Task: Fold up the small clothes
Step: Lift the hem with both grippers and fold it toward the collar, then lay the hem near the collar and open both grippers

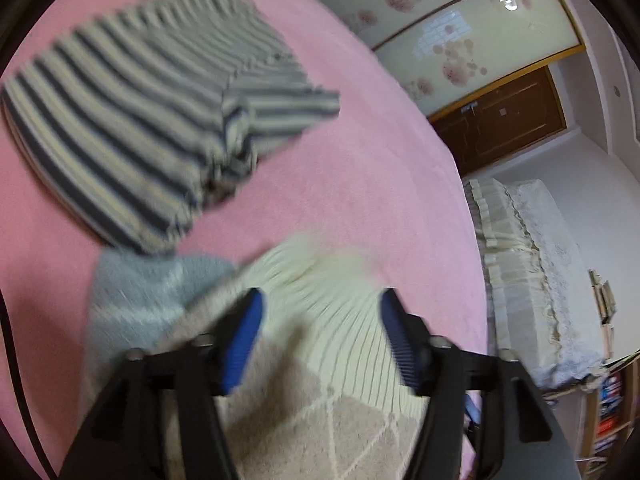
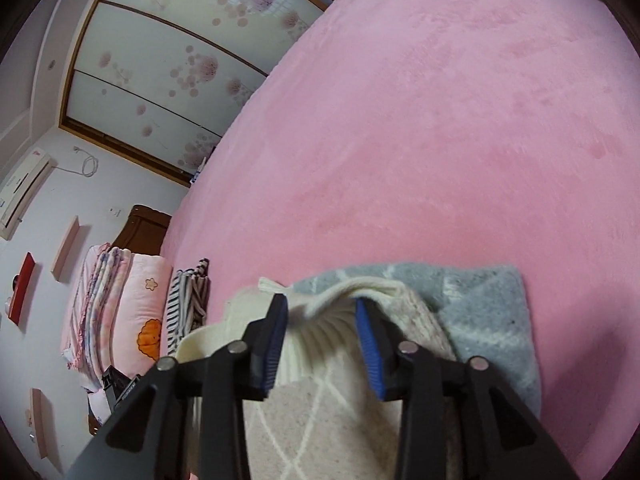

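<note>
**Knit garment lying on pink bed, both grippers released above it**

A small knit garment (image 1: pixel 320 360) in cream, beige and grey is seen at the bottom centre of both wrist views, lying on the pink bedcover (image 1: pixel 380 200). Its cream ribbed band is fanned out between the blue pads, a beige diamond-patterned panel is shown nearer the cameras, and a grey part is spread to one side: to the lower left in the left view, to the lower right in the right view.

The left gripper (image 1: pixel 320 336) is held spread wide over the ribbed band, with nothing pinched; this view is blurred. The right gripper (image 2: pixel 322 340) is parted more narrowly, a raised fold of the band lying between its pads without being pressed.

A striped garment (image 1: pixel 152 112) is laid on the cover in the upper left of the left view, just beyond the knit. A flowered wardrobe (image 2: pixel 160 60) is seen in the upper left of the right view, and folded bedding (image 2: pixel 116 304) at its left edge.
</note>
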A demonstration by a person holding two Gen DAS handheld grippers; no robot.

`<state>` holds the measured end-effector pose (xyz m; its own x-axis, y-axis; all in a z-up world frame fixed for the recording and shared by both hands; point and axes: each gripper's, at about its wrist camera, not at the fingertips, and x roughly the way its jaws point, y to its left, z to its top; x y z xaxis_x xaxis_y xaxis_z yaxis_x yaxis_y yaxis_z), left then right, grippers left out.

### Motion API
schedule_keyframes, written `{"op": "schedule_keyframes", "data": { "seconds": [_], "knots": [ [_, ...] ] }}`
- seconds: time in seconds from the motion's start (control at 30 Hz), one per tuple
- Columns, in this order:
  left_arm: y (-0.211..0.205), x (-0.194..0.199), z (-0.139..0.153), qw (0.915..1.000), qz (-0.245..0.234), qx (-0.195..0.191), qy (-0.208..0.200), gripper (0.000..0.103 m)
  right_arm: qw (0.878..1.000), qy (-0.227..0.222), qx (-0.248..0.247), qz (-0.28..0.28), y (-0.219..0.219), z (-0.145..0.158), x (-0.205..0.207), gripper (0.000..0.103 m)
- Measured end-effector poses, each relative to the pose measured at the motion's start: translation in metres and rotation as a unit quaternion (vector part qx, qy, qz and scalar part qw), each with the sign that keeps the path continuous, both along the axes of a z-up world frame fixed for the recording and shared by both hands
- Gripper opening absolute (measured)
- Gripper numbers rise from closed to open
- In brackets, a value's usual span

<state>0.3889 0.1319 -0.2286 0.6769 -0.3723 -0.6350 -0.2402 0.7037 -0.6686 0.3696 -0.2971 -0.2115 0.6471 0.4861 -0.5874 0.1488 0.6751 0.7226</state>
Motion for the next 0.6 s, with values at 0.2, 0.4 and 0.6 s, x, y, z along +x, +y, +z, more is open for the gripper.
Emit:
{"op": "schedule_keyframes", "data": {
  "seconds": [0.2,0.4,0.6],
  "knots": [
    [0.005,-0.004,0.035,0.9955,-0.005,0.091,-0.026,0.078,0.999,-0.032,-0.033,-0.019,-0.015,0.030,-0.006,0.050],
    [-0.016,-0.004,0.043,0.9645,-0.097,0.245,-0.012,0.078,0.989,-0.020,-0.143,0.004,-0.010,0.044,-0.011,0.050],
    [-0.024,-0.017,0.029,0.9395,-0.173,0.296,0.002,0.078,0.966,-0.001,-0.250,0.067,0.013,0.039,-0.020,0.050]
  ]
}}
